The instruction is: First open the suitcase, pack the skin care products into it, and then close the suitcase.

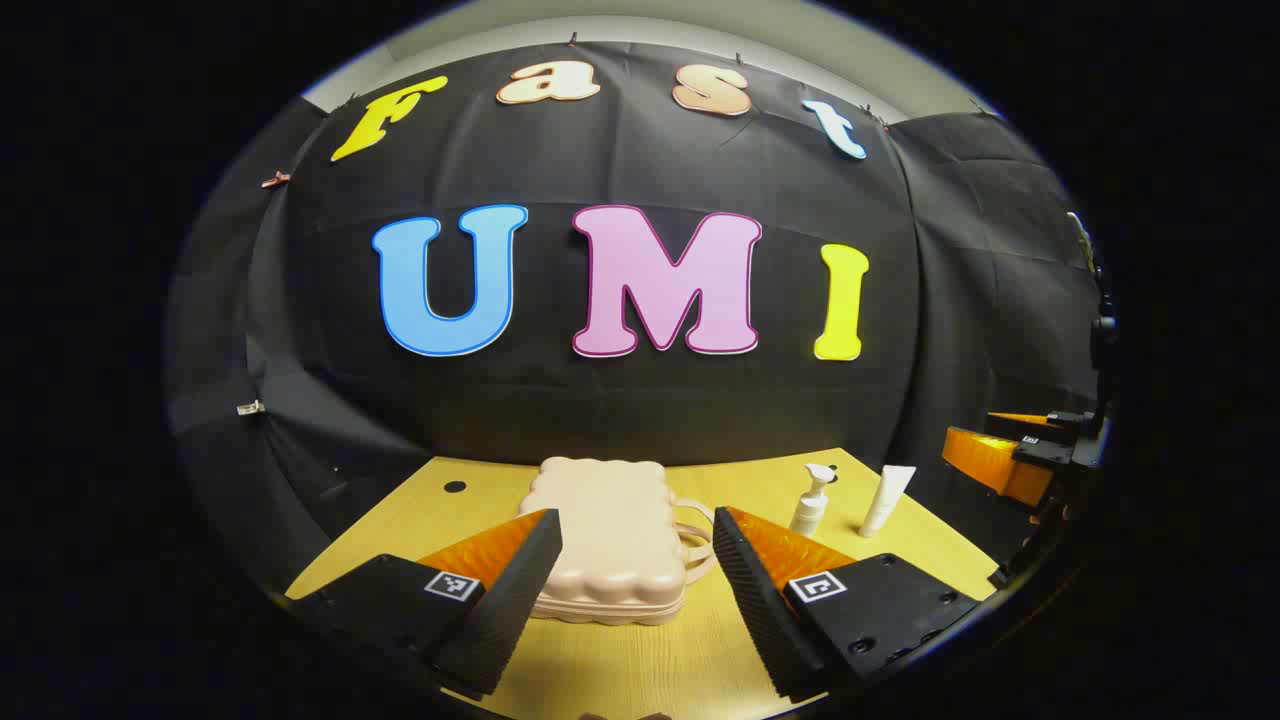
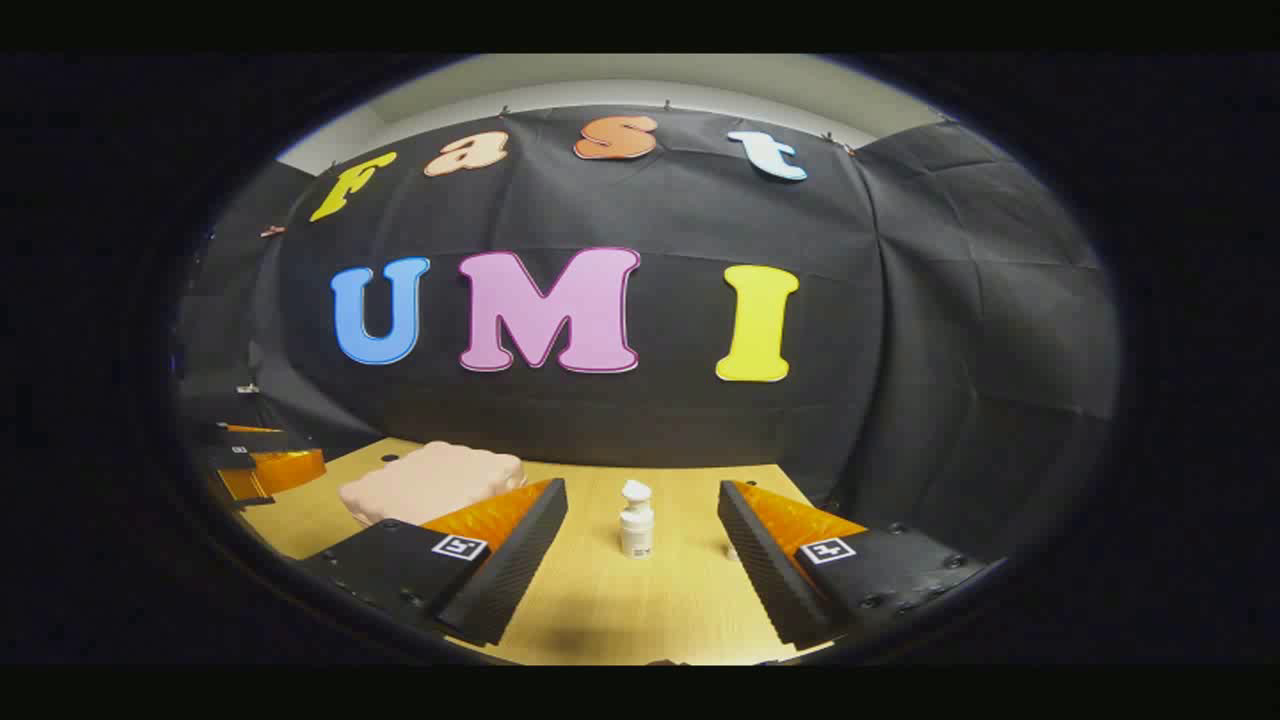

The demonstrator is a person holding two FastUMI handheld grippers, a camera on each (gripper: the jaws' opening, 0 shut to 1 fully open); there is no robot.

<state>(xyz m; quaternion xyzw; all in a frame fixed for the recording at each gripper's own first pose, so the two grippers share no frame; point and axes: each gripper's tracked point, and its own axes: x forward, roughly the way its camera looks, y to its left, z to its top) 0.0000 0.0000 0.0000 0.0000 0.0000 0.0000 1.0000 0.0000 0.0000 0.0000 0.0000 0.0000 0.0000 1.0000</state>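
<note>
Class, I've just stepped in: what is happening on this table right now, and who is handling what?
A person holds a two-finger gripper in each hand over a wooden table. The left gripper is open and faces the closed pink suitcase without touching it. The right gripper is open too, aimed at the pump bottle, which stands upright on the table. A white tube stands beside the bottle. Nothing is gripped or packed yet, and the suitcase is not yet opened.

Pale pink suitcase (image 1: 607,535); white pump bottle (image 1: 811,500); yellow wood-grain table (image 1: 640,660); orange-and-black tool (image 1: 637,570) (ribbed black pads).
</note>
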